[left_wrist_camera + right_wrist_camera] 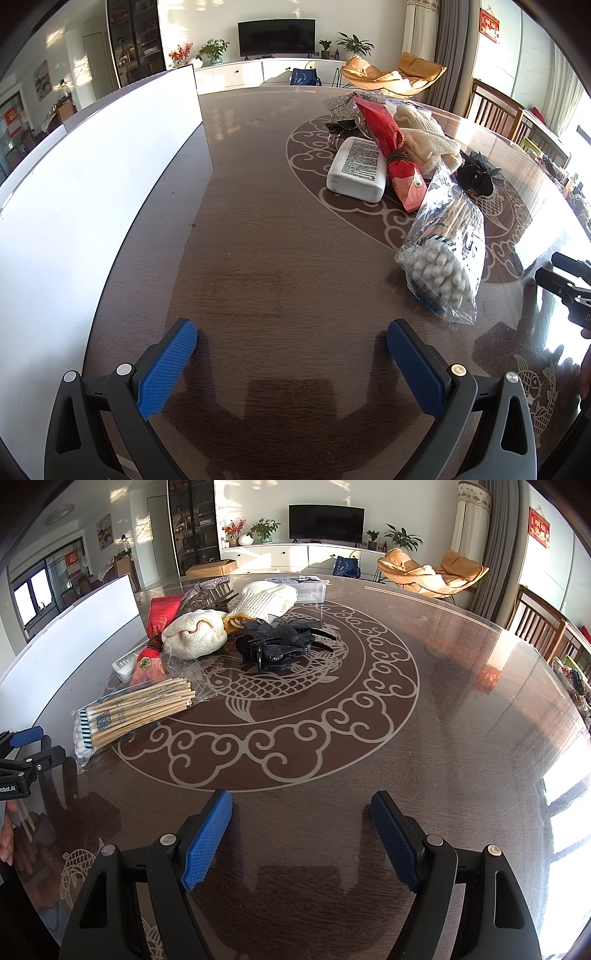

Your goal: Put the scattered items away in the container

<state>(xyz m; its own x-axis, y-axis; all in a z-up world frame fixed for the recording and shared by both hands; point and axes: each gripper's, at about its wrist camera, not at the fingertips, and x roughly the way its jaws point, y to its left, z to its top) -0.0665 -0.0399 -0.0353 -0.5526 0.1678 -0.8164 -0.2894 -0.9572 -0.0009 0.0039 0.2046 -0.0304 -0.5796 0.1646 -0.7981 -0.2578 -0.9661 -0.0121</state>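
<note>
Scattered items lie in a heap on the dark round table (266, 221). They are a clear bag of cotton swabs (443, 254), a white tissue pack (358, 170), a red packet (388, 144), cream knitted gloves (424, 140) and a black hair clip (476, 173). My left gripper (291, 326) is open over bare tabletop, left of the swabs. The white container (92, 184) stands on its left. My right gripper (301, 799) is open and empty above the table's pattern. The swabs (136, 709), gloves (195, 635) and hair clip (280, 646) lie ahead to its left.
A silver glitter bow (210, 587) and a clear plastic box (306, 587) sit behind the heap. Each gripper shows at the other view's edge: the right gripper (546, 266) and the left gripper (37, 746). Wooden chairs (539, 627) stand at the table's right rim.
</note>
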